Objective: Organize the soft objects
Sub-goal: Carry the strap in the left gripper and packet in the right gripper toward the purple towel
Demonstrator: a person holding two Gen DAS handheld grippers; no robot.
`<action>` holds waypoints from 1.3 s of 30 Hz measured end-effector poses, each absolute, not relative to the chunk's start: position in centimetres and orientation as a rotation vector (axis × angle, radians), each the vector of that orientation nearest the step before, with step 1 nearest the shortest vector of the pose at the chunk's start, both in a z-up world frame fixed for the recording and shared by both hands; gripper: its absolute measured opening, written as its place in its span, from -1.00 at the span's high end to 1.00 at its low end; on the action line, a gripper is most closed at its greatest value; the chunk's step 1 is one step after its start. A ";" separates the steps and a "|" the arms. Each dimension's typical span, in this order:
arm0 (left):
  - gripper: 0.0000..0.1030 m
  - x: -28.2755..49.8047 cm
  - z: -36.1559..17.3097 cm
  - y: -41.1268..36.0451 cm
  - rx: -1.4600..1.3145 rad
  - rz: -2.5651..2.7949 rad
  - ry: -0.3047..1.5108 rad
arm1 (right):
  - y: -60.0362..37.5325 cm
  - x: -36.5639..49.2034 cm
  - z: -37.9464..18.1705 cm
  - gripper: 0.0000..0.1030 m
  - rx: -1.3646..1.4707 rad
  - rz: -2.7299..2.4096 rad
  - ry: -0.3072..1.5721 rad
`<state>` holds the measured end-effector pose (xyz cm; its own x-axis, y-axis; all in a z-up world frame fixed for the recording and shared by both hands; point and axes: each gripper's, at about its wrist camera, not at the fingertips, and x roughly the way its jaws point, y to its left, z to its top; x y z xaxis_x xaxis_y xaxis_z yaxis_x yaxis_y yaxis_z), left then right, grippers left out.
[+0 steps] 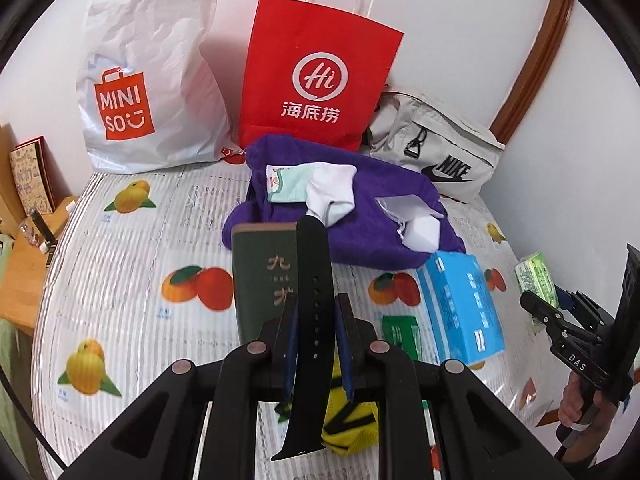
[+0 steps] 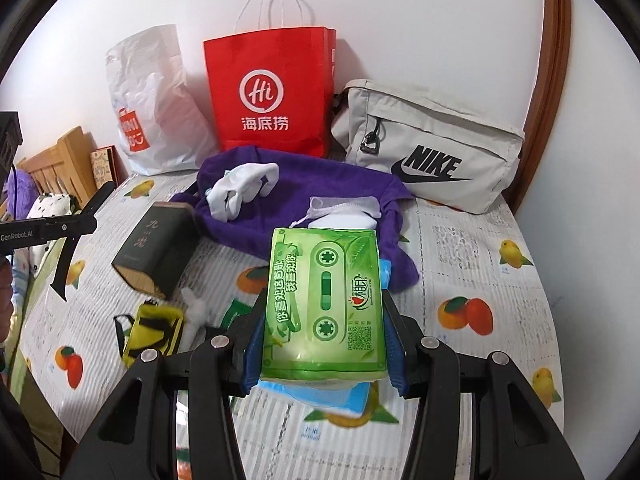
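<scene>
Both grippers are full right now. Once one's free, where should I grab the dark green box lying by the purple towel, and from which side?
Grip the green box across its two long narrow sides, near the middle, coming down from above. It lies flat on the mat, broad face up, so only the thin edges fit between the jaws. Its far end sits against the purple towel; stay toward the near end.

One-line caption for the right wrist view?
Right gripper clamps a green tissue pack above the fruit-print sheet, facing a purple towel, red bag and Nike pouch.
</scene>
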<state>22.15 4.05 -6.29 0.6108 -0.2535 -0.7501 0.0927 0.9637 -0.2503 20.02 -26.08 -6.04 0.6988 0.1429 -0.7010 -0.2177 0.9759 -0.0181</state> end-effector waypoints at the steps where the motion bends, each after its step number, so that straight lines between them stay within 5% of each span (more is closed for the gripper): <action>1: 0.68 22.6 -6.3 4.0 -0.193 -0.202 0.896 | -26.2 20.5 -6.0 0.04 -0.100 0.200 0.771; 39: 0.68 40.1 -8.2 1.9 -0.106 -0.248 0.997 | -25.3 35.9 -9.1 0.04 -0.084 0.199 0.833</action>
<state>40.12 1.89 -8.18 0.5171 -0.2549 -0.8171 0.1583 0.9667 -0.2014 35.87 -25.32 -9.15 0.6555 0.1425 -0.7417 -0.2079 0.9781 0.0042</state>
